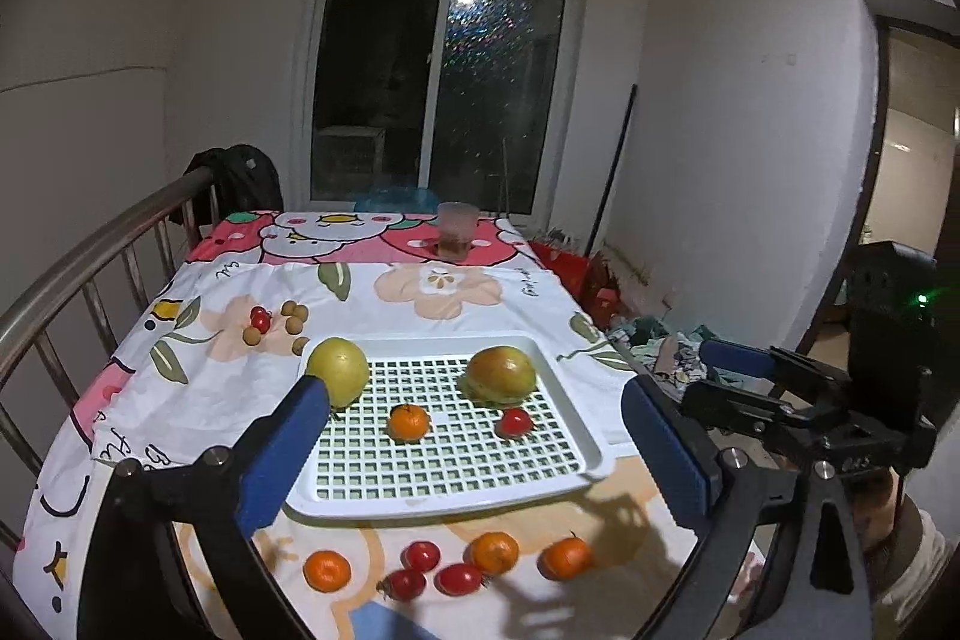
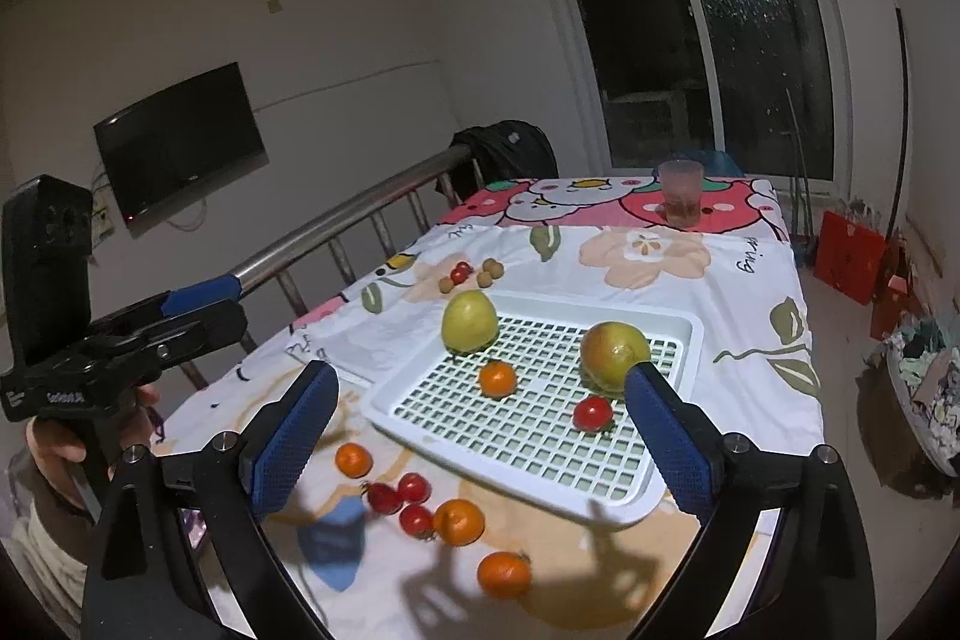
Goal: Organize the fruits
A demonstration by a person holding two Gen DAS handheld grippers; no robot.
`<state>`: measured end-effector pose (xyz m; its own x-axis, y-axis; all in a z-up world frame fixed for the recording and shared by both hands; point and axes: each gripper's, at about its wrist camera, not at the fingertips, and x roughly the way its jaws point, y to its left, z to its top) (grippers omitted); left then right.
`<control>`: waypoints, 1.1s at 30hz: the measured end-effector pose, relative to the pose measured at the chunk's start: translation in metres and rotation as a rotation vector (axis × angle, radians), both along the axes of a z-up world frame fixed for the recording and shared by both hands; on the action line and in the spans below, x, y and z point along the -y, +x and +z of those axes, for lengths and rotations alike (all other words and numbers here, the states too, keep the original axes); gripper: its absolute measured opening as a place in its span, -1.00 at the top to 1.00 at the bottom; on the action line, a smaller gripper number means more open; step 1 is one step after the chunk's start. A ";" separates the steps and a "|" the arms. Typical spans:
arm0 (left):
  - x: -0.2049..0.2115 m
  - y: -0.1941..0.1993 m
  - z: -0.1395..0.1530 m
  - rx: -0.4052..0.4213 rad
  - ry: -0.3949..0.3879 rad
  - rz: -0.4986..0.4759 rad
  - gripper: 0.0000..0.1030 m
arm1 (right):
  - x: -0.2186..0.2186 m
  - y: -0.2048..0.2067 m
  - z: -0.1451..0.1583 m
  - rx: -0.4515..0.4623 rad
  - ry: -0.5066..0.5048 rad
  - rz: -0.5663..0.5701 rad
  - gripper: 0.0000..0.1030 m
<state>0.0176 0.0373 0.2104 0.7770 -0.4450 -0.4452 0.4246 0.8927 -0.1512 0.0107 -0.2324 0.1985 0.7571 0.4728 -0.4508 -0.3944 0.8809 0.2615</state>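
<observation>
Facing: both grippers, left gripper (image 1: 474,454) and right gripper (image 2: 480,436), fingers spread, empty.
Loose fruit: mandarins (image 1: 494,552) and tomatoes (image 1: 420,555) on desk, below fingers, before tray (image 1: 576,478).
Nearer hand: probably right for rightmost mandarin (image 2: 504,574).

Both tools are held in the air, tilted somewhat downward, and neither has anything between its blue pads. The left tool (image 1: 474,436) has its fingers spread wide apart, and in the right wrist view it shows at the left edge, gripped by the person's left hand (image 2: 66,445) around its black handle. The right tool (image 2: 480,439) is likewise spread wide, and in the left wrist view it sits at the right edge with the right hand (image 1: 882,514) wrapped around its handle, a light sleeve below.
</observation>
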 end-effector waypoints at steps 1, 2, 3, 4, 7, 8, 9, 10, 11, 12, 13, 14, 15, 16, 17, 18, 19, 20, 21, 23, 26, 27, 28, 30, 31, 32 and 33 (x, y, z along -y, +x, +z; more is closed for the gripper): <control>-0.001 -0.005 0.000 0.005 -0.005 -0.003 -0.93 | 0.000 -0.004 0.000 0.002 0.003 0.001 -0.89; -0.002 -0.009 -0.001 0.009 -0.008 -0.005 -0.93 | 0.000 -0.007 0.000 0.002 0.005 0.004 -0.89; -0.003 -0.013 -0.002 0.011 -0.007 -0.007 -0.93 | 0.000 -0.010 0.000 0.003 0.006 0.008 -0.89; -0.004 -0.017 -0.003 0.013 -0.007 -0.008 -0.93 | 0.000 -0.013 0.000 0.005 0.006 0.009 -0.89; -0.007 -0.024 -0.006 0.012 -0.015 -0.008 -0.93 | -0.001 -0.021 -0.002 0.016 -0.001 0.003 -0.89; -0.008 -0.027 -0.008 0.011 -0.019 -0.008 -0.93 | 0.000 -0.022 -0.002 0.019 -0.002 0.003 -0.89; -0.009 -0.029 -0.009 0.009 -0.022 -0.008 -0.93 | 0.000 -0.025 -0.002 0.022 -0.001 0.004 -0.89; -0.010 -0.032 -0.011 0.008 -0.024 -0.009 -0.93 | 0.000 -0.027 -0.003 0.022 0.000 0.006 -0.89; -0.010 -0.033 -0.013 0.005 -0.024 -0.010 -0.93 | 0.000 -0.028 -0.003 0.022 0.003 0.008 -0.89; -0.010 -0.036 -0.016 0.004 -0.022 -0.009 -0.93 | 0.000 -0.030 -0.004 0.022 0.007 0.009 -0.89; -0.011 -0.038 -0.018 0.003 -0.019 -0.007 -0.93 | 0.001 -0.032 -0.004 0.022 0.008 0.010 -0.89; -0.011 -0.039 -0.021 0.001 -0.013 -0.005 -0.93 | 0.000 -0.034 -0.005 0.022 0.010 0.012 -0.89; -0.011 -0.041 -0.023 0.001 -0.006 -0.005 -0.93 | 0.000 -0.036 -0.006 0.023 0.010 0.015 -0.89; -0.011 -0.043 -0.026 0.001 0.001 -0.006 -0.93 | -0.001 -0.038 -0.007 0.024 0.007 0.016 -0.89; -0.010 -0.047 -0.028 0.002 0.008 -0.004 -0.93 | -0.001 -0.040 -0.008 0.026 0.004 0.015 -0.89; -0.010 -0.049 -0.031 0.001 0.015 0.001 -0.93 | -0.002 -0.042 -0.009 0.028 -0.001 0.013 -0.89; -0.011 -0.050 -0.034 0.000 0.018 0.003 -0.93 | -0.003 -0.043 -0.010 0.031 -0.007 0.013 -0.89; -0.010 -0.051 -0.038 -0.003 0.022 0.004 -0.93 | -0.004 -0.045 -0.012 0.034 -0.014 0.013 -0.89; -0.010 -0.051 -0.041 -0.008 0.028 0.004 -0.93 | -0.006 -0.047 -0.015 0.036 -0.023 0.011 -0.89; -0.008 -0.052 -0.050 -0.024 0.043 0.006 -0.93 | -0.010 -0.049 -0.021 0.034 -0.049 0.010 -0.89; -0.005 -0.050 -0.064 -0.053 0.065 0.006 -0.93 | -0.015 -0.051 -0.032 0.014 -0.066 0.023 -0.89; -0.005 -0.049 -0.069 -0.064 0.071 0.008 -0.93 | -0.015 -0.051 -0.035 0.006 -0.071 0.025 -0.89; -0.005 -0.050 -0.073 -0.073 0.074 0.009 -0.93 | -0.016 -0.052 -0.040 -0.005 -0.076 0.024 -0.89; -0.007 -0.048 -0.083 -0.102 0.074 0.012 -0.93 | -0.018 -0.051 -0.048 -0.027 -0.080 0.028 -0.89; -0.008 -0.047 -0.088 -0.117 0.072 0.014 -0.93 | -0.018 -0.051 -0.051 -0.035 -0.080 0.028 -0.89; -0.009 -0.046 -0.092 -0.129 0.072 0.017 -0.93 | -0.018 -0.050 -0.055 -0.048 -0.078 0.026 -0.89; -0.010 -0.044 -0.097 -0.144 0.073 0.021 -0.93 | -0.018 -0.048 -0.060 -0.061 -0.076 0.026 -0.89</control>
<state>-0.0268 0.0471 0.1133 0.7115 -0.3920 -0.5831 0.3846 0.9118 -0.1437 -0.0378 -0.2143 0.1389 0.7153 0.4541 -0.5312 -0.4024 0.8891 0.2183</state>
